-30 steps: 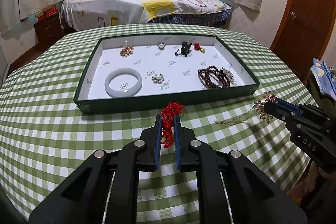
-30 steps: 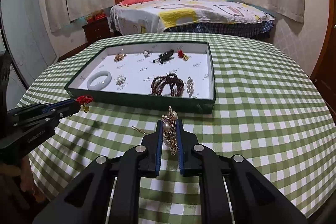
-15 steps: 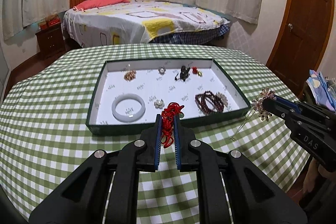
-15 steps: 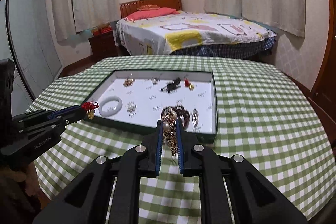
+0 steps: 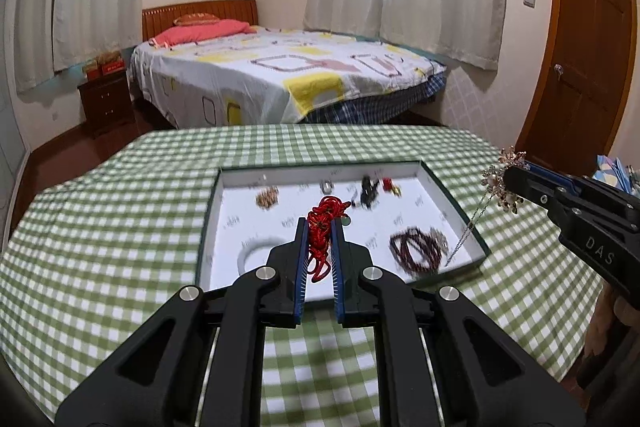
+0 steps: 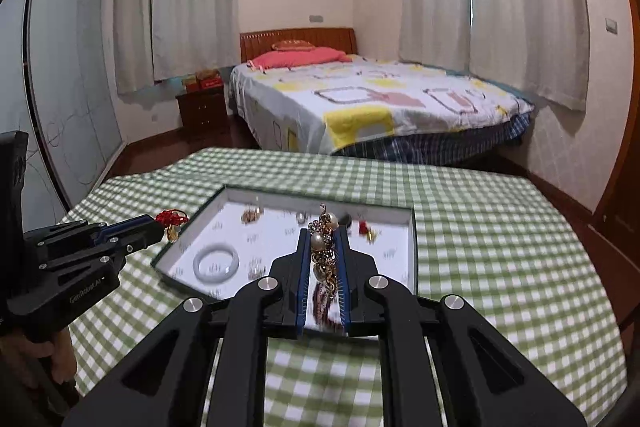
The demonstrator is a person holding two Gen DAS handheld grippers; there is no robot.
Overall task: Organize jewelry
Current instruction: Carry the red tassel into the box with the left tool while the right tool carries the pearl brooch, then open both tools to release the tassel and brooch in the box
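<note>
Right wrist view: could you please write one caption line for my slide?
Right gripper holds a pearl hairpin above the jewelry tray; left gripper carries a red cord charm.

Tabletop (image 5: 120, 211): matt checked cloth
Tray (image 5: 460, 205): white paper lining
Bangle (image 6: 216, 263): smooth, glossy
Door (image 5: 588, 39): polished wood
Red cord (image 5: 322, 227): woven thread

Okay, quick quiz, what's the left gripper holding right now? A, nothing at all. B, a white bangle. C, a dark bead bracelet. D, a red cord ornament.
D: the left gripper is shut on the red cord ornament, while the white bangle and the dark bead bracelet lie in the tray.
</note>
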